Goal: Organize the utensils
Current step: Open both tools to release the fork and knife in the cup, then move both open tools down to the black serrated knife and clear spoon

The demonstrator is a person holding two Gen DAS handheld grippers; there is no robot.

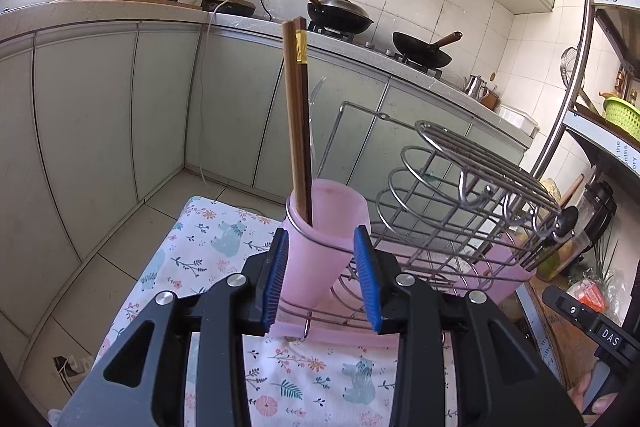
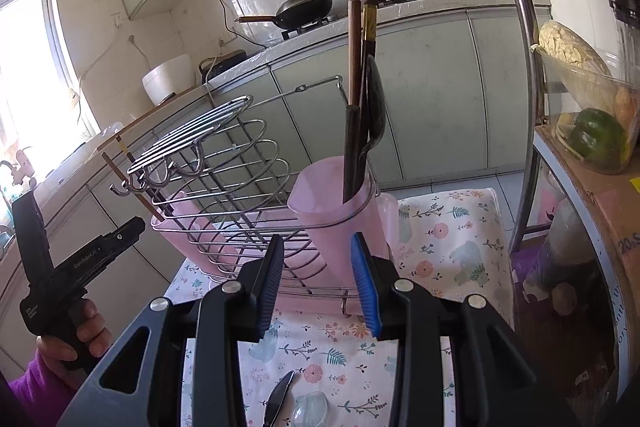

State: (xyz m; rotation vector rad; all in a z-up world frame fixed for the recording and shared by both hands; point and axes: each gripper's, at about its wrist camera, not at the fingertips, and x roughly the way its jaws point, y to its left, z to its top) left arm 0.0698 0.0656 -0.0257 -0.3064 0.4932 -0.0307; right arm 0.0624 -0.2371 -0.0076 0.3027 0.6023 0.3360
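Left wrist view: left gripper (image 1: 322,277) hangs w/ its blue-padded fingers (image 1: 276,279) apart, straddling the pink tapered plastic cup (image 1: 326,223) but not pinching it; nothing's clamped. A pair of brown wooden chopsticks w/ gold bands (image 1: 297,115) stands upright in that cup, leaning on its far-left rim, which keeps them tidy & tips down to drain. The cup sits in a ring of the chrome wire utensil rack (image 1: 452,195), so it can't tip. Rack rests on a floral-print cloth (image 1: 312,379) covering the desk. Right wrist view: right gripper (image 2: 318,279) also has its fingers apart, empty, aimed at a second pink cup (image 2: 340,203) at the rack's (image 2: 224,163) near-right corner; this one holds dark-handled chopsticks and a black spoon-like utensil (image 2: 374,107), upright. Left gripper (image 2: 84,259) shows at far left, held by a hand (image 2: 68,339) in a purple sleeve. On the cloth (image 2: 452,243), near the bottom edge, a dark knife-like piece (image 2: 278,401) & a clear small spoon (image 2: 310,413) lie loose, prob. next to be sorted.
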